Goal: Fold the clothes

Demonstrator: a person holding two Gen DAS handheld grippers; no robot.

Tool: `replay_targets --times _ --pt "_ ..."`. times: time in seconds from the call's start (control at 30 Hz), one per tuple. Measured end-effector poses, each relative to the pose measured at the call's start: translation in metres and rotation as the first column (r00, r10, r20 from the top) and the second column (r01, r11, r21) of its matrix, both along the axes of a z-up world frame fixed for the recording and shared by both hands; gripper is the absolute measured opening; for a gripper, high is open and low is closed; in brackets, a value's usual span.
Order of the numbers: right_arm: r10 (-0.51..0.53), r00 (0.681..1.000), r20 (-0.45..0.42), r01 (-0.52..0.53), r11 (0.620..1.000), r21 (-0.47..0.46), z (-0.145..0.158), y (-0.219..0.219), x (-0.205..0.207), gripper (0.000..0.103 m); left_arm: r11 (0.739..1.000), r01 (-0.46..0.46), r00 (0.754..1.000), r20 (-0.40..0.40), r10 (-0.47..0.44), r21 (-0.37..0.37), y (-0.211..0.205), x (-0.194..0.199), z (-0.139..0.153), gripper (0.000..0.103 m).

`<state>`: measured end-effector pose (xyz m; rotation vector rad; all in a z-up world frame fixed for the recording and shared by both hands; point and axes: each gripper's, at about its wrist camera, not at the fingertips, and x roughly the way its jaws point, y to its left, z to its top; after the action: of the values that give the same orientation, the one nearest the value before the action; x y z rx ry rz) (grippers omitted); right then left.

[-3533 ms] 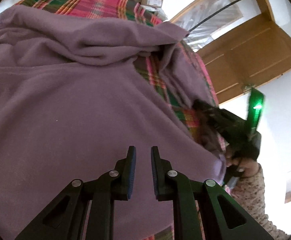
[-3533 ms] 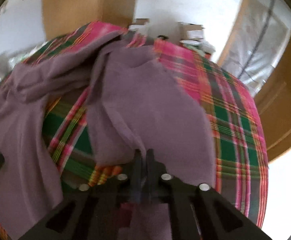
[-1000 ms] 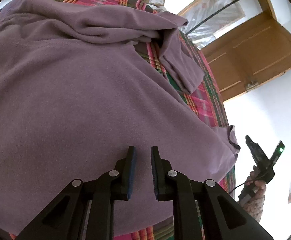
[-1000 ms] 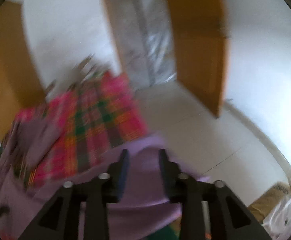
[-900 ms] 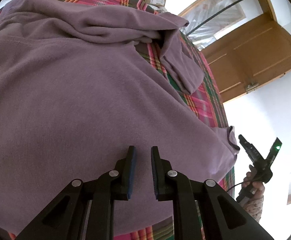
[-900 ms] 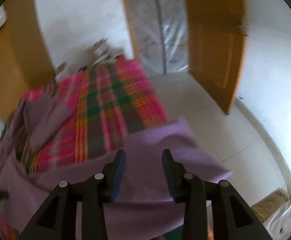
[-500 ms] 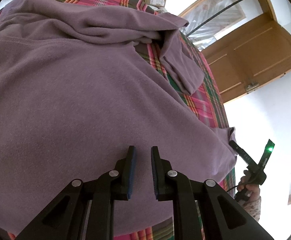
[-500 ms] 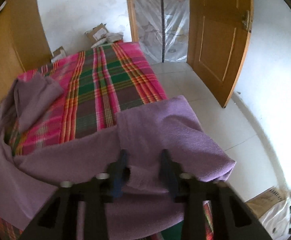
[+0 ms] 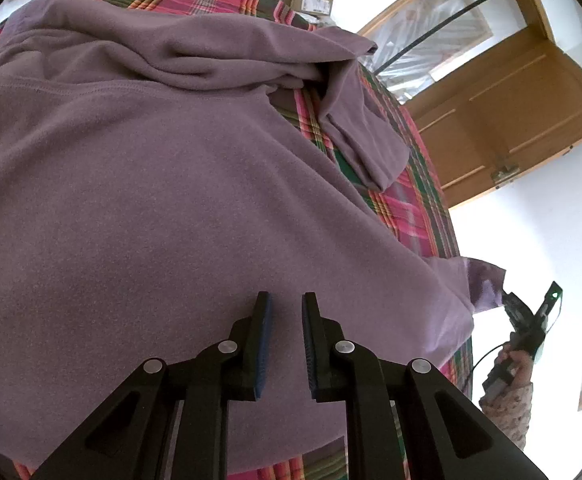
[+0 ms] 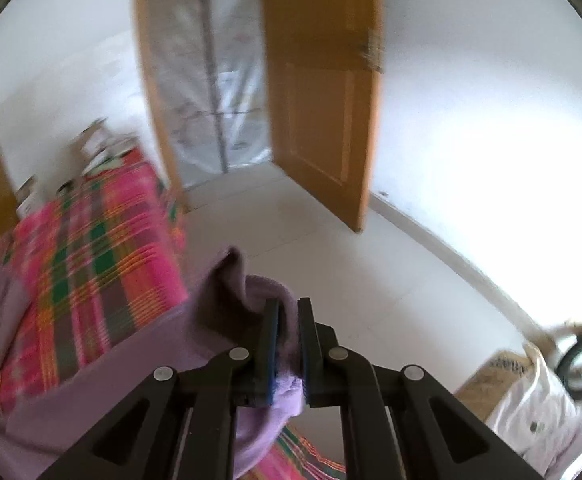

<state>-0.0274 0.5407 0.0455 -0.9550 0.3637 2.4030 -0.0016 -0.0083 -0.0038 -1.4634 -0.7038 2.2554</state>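
A purple fleece garment (image 9: 163,200) lay spread over a plaid-covered bed (image 9: 415,200), filling the left and middle of the left wrist view, one sleeve (image 9: 363,132) trailing toward the far right. The left gripper (image 9: 285,320) hung low over the near part of the fabric, its fingers parted with a narrow gap and nothing between them. At the near right corner of the bed, the garment's hem corner (image 9: 485,284) was pulled out past the edge by the right gripper (image 10: 288,336), whose fingers pinched a bunched fold of fleece. A hand (image 9: 511,364) in a speckled sleeve (image 9: 509,408) gripped that tool from below, tilted upward. Farther right stood a wooden door (image 10: 323,92).
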Motion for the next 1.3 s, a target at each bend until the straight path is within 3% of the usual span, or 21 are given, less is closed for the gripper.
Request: replay_targets --times 0.07,0.17,0.23,0.37,0.47,0.57,0.63,0.8,0.9,1.0,1.1,1.3 --pt "-0.029 1.0 0.01 0.03 0.999 -0.029 -0.002 0.011 -0.001 0.012 1.0 -0.001 1.0 -0.001 0.001 -0.001 0.0 0.0 0.0 0.015" --pt "-0.06 0.998 0.033 0.06 0.998 0.011 -0.002 0.011 -0.004 0.017 1.0 -0.002 1.0 -0.002 0.002 0.0 0.0 0.0 0.0 0.015" --pt "-0.082 0.996 0.033 0.082 0.997 0.013 -0.002 0.011 -0.006 0.025 1.0 -0.003 1.0 -0.003 0.003 0.001 0.0 0.0 0.0 0.015" --pt "-0.13 0.991 0.012 0.13 0.991 0.009 0.002 0.01 -0.008 0.026 1.0 -0.004 1.0 -0.004 0.004 0.004 0.0 0.001 0.0 0.015" --pt "0.003 1.0 -0.028 -0.005 0.997 -0.077 0.002 -0.003 -0.012 0.03 1.0 -0.007 1.0 -0.005 0.007 0.013 -0.001 0.0 -0.001 0.015" --pt "0.17 0.985 -0.012 -0.17 0.971 -0.166 -0.009 -0.021 -0.028 0.034 1.0 -0.007 1.0 -0.007 0.007 0.015 -0.001 0.001 -0.001 0.015" --pt "0.2 0.98 0.019 -0.194 0.966 -0.172 -0.018 -0.03 -0.039 0.04 1.0 -0.006 1.0 -0.008 0.006 0.016 -0.001 0.0 -0.001 0.015" --pt "0.225 0.968 0.109 -0.205 0.964 -0.167 -0.038 -0.038 -0.062 0.041 1.0 -0.002 1.0 -0.011 0.002 0.019 -0.001 0.0 -0.001 0.015" --pt "0.228 0.969 0.097 -0.208 0.96 -0.186 -0.042 -0.03 -0.069 0.041 1.0 -0.003 1.0 -0.011 0.004 0.029 -0.002 0.0 -0.002 0.015" --pt "0.246 0.966 0.074 -0.227 0.953 -0.202 -0.044 -0.03 -0.074 0.024 0.999 -0.004 1.0 -0.011 0.005 0.033 -0.002 0.0 -0.003 0.015" --pt "0.257 0.96 0.108 -0.246 0.963 -0.109 -0.041 -0.043 -0.079 0.003 0.999 -0.004 1.0 -0.011 0.005 0.035 -0.002 0.0 -0.003 0.015" --pt "0.253 0.963 0.097 -0.248 0.967 -0.06 -0.031 -0.05 -0.075 0.003 0.999 -0.005 1.0 -0.009 0.006 0.043 -0.003 0.0 -0.004 0.015"
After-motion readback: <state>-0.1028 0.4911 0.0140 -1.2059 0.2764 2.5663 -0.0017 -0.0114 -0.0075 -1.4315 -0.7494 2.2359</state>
